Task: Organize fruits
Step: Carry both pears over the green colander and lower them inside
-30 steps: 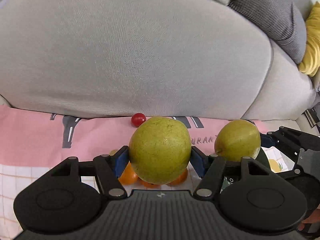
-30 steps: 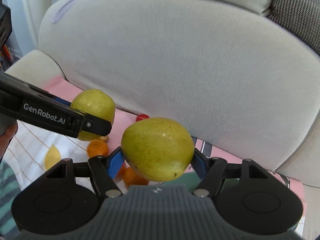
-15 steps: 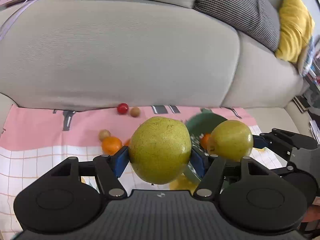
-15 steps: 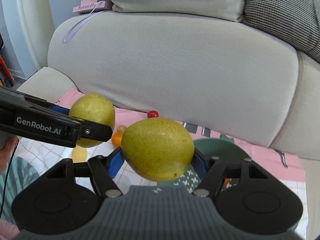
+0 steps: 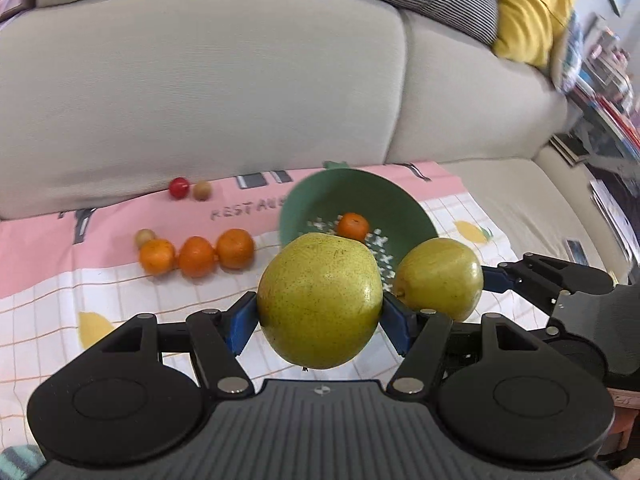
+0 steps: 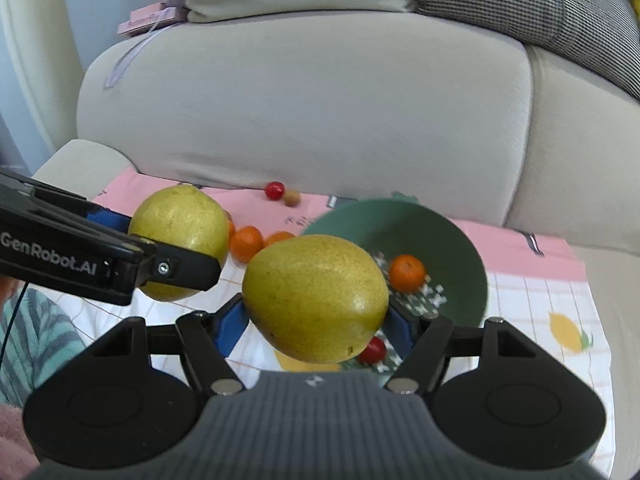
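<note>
Gripping a pear [image 5: 319, 300], left hand-held gripper [image 5: 319, 320]; right hand-held gripper [image 6: 316, 320] clamping another pear [image 6: 316, 298], above bowl [image 6: 460, 240] rim

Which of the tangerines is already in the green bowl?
Only one: the lone tangerine sitting inside the green bowl. The other three tangerines lie in a row on the cloth, left of the bowl.

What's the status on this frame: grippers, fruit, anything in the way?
Left gripper shut on left pear. Right gripper shut on right pear. Both held above cloth, near green bowl with one orange inside. Nothing between pears and bowl.
</note>
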The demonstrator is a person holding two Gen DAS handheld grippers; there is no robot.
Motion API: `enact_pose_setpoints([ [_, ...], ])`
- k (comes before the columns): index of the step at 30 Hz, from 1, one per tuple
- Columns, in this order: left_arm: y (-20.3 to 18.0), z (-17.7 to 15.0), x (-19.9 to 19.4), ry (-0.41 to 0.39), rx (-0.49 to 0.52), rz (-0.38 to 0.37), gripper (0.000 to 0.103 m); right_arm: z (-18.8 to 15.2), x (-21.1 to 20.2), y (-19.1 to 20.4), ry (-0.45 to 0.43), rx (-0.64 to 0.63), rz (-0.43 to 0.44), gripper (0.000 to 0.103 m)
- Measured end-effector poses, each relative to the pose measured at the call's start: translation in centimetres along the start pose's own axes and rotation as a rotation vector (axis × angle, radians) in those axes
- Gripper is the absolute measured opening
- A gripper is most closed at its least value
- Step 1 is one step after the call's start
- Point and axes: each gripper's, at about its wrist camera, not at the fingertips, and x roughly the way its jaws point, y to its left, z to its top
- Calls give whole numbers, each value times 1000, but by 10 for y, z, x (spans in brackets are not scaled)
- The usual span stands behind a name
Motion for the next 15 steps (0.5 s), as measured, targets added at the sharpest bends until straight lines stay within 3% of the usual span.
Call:
enact_pose_setpoints([
  [15,-31,22,47,95,114,-11,75,-15,2,-38,-21,58,-48,68],
])
